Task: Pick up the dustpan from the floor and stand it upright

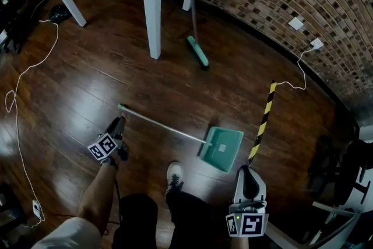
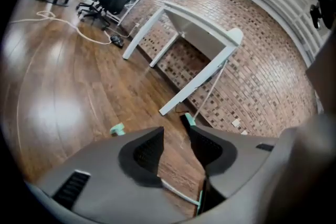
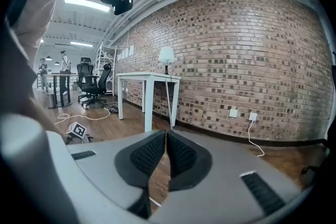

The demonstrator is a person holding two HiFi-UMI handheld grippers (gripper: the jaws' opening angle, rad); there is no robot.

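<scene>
Head view: teal dustpan (image 1: 221, 148) flat on glossy wood floor (image 1: 87, 79).
Left gripper (image 2: 173, 123) jaws wide over its thin handle (image 2: 180, 192); right gripper (image 3: 165, 134) jaws together, empty.

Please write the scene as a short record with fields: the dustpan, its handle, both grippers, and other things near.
dustpan: teal, lying on the wooden floor, not yet upright
handle: long, its end points toward the left gripper
left gripper: jaws apart, close by the handle's end, not gripping it
right gripper: jaws together, nothing between them
broom: stands by the white table
striped strip: yellow-black, on the floor right of the dustpan
</scene>
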